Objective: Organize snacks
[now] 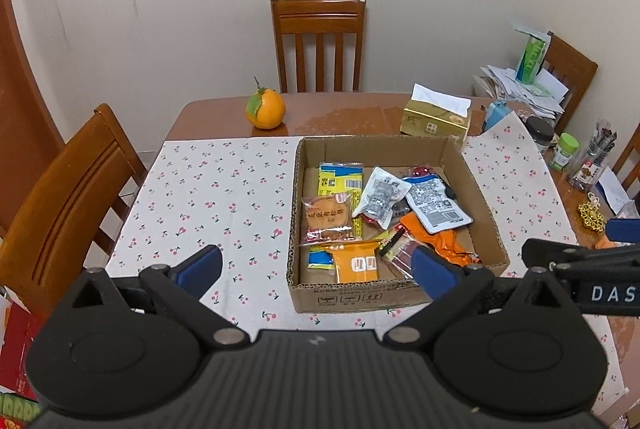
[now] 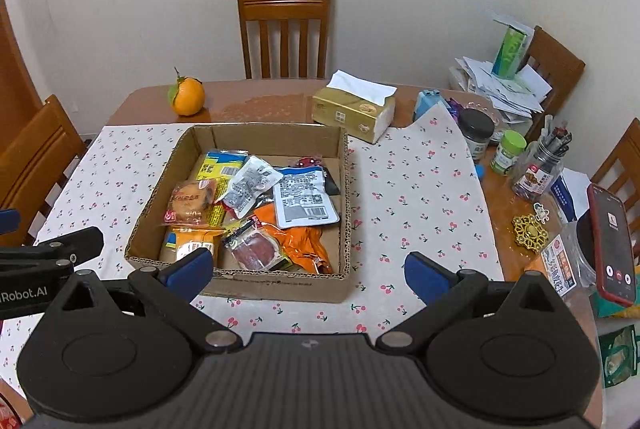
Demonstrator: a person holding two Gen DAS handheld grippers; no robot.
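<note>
A shallow cardboard box (image 1: 472, 169) (image 2: 344, 165) sits on a cherry-print cloth and holds several snack packets: a round cake in clear wrap (image 1: 328, 219) (image 2: 190, 205), a yellow packet (image 1: 340, 179) (image 2: 222, 163), white label-side packets (image 1: 436, 203) (image 2: 306, 203), an orange bag (image 1: 448, 243) (image 2: 304, 241) and a dried-meat pack (image 2: 256, 251). My left gripper (image 1: 320, 269) hovers open over the box's near edge, empty. My right gripper (image 2: 308, 269) hangs open above the box's near right corner, also empty. Each gripper shows at the other view's edge.
An orange with a leaf (image 1: 265, 109) (image 2: 187, 96) and a gold tissue pack (image 1: 436, 121) (image 2: 352, 113) lie beyond the box. Jars, papers and a gold trinket (image 2: 530, 231) crowd the right side. A red phone (image 2: 612, 249) stands at far right. Wooden chairs surround the table.
</note>
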